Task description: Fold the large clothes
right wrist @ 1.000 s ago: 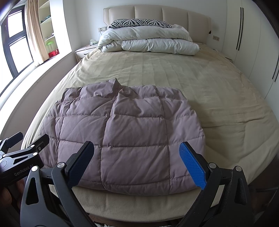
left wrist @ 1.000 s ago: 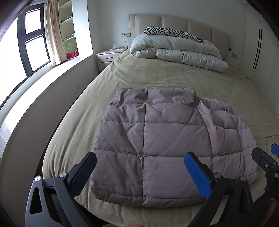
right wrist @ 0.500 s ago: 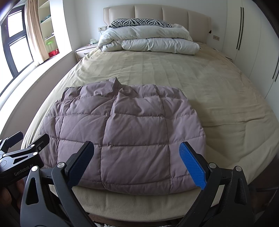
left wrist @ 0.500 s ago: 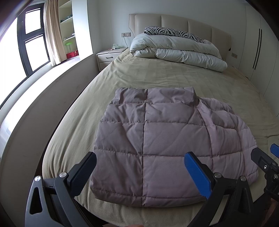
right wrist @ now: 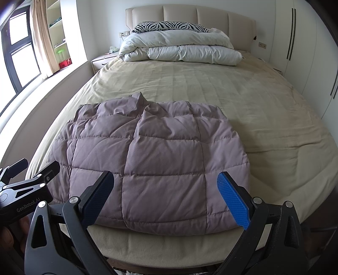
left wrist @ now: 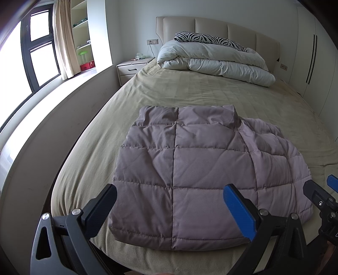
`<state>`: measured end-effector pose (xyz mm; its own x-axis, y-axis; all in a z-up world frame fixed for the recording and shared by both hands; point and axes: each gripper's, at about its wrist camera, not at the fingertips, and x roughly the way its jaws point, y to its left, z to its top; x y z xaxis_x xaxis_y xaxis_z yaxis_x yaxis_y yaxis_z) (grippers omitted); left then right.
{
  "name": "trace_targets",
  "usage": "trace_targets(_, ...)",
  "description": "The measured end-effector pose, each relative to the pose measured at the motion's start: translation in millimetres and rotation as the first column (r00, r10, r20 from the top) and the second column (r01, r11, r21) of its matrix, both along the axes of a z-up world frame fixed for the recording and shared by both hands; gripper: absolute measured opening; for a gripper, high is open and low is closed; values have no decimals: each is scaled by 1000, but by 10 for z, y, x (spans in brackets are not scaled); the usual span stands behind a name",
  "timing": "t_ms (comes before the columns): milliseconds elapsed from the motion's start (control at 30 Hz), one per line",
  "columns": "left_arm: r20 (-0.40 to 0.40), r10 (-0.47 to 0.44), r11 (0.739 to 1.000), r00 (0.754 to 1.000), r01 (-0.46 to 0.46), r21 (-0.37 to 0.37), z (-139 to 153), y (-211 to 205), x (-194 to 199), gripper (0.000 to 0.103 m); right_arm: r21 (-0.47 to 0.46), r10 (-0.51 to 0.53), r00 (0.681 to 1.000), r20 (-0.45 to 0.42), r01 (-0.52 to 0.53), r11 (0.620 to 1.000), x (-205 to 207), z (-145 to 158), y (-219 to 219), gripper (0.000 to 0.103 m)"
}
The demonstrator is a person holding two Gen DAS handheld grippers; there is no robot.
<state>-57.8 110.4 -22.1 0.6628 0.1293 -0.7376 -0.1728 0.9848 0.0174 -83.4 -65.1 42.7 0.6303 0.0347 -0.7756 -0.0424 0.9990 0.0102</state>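
1. A folded quilted jacket [left wrist: 190,169] is laid near the foot of the bed [left wrist: 190,91].
2. A white duvet [right wrist: 179,48] is piled by the headboard [right wrist: 190,19].
3. The left gripper [left wrist: 169,207] and right gripper [right wrist: 166,190] are held spread apart, empty.

Daylight is pouring in from the window [left wrist: 40,55] on the left, blowing out its panes to white glare. Soft shadows are falling rightward across the bed [right wrist: 211,93]. Fisheye distortion is bending the edges, and dark vignetting is closing the corners.
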Motion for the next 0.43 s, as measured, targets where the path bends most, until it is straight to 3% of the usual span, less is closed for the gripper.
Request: trace_targets(433,3,-4,1000,1000,4,-7,-48,-13,-24,103,1,1,1000,-2,-1,1000,10,4,-9,100)
